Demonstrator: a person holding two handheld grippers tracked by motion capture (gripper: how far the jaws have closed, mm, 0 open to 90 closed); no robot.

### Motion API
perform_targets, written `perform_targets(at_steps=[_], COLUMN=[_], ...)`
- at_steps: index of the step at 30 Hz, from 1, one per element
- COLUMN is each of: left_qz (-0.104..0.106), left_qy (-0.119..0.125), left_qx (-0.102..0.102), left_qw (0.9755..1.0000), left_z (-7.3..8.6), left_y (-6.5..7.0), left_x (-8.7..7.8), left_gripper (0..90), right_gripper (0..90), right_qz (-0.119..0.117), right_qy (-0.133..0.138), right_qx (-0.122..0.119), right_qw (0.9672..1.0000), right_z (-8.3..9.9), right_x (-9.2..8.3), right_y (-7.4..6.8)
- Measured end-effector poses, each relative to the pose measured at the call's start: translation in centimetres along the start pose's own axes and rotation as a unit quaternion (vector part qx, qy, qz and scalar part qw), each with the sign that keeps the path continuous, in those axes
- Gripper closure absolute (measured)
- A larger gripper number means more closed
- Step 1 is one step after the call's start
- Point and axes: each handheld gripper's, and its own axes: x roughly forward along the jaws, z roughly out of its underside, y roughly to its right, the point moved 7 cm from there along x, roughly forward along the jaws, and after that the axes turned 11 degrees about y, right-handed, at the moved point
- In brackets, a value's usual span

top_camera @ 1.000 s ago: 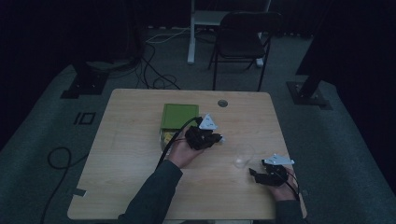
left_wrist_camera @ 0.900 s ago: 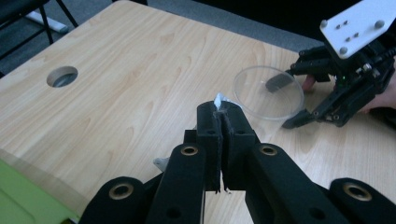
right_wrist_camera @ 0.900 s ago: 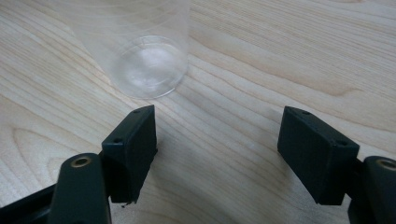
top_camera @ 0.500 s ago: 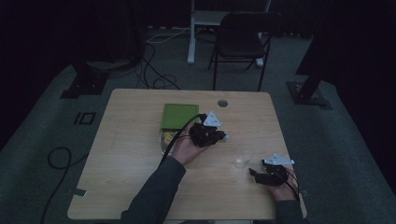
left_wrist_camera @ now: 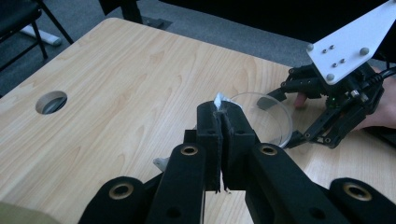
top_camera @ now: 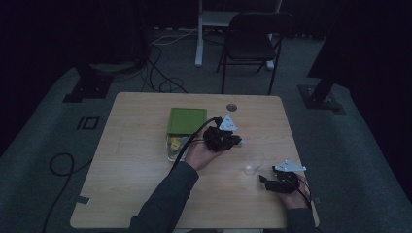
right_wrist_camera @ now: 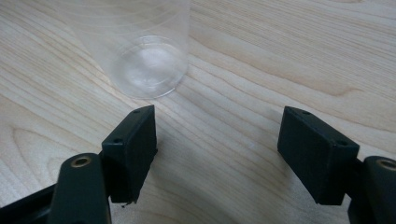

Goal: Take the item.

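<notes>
My left gripper [top_camera: 237,141] hovers above the middle of the table, shut on a small white scrap, perhaps a paper tab or packet corner [left_wrist_camera: 219,98], that pokes out above the jaw tips [left_wrist_camera: 222,111]. Just beyond it, a clear plastic cup [top_camera: 253,161] [left_wrist_camera: 267,120] stands upright on the wood. My right gripper [top_camera: 266,180] [right_wrist_camera: 217,135] rests low near the front right of the table, open with nothing between its jaws, and the cup's base [right_wrist_camera: 147,65] stands a little ahead and to the left of them. From the left gripper view, the right gripper [left_wrist_camera: 327,109] sits behind the cup.
A green box [top_camera: 187,120] lies left of my left hand, with yellowish packets [top_camera: 176,143] at its near end. A round cable hole [top_camera: 231,107] [left_wrist_camera: 50,101] marks the far part of the table [top_camera: 126,174]. A chair [top_camera: 252,43] and floor cables stand beyond.
My left gripper has moved right, away from the green box and toward the cup, still shut on the white scrap. The right gripper has stayed put.
</notes>
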Motion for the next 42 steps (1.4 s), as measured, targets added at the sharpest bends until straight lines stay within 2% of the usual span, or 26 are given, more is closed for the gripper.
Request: perform_targets(at_steps=[28, 42], left_qz=[0.023, 0.039], left_qy=[-0.004, -0.013], left_qx=[0.008, 0.016], left_qw=[0.9997, 0.999], left_z=[-0.7, -0.6], left_y=[1.7, 3.2], left_x=[3.0, 5.2], left_gripper=[88.4, 88.1], right_gripper=[28.0, 28.0], right_qz=[0.0, 0.0], right_qy=[0.0, 0.0], right_qx=[0.001, 0.001], right_qw=[1.0, 1.0], right_z=[0.0, 0.0], right_x=[0.0, 0.0], right_y=[0.0, 0.0])
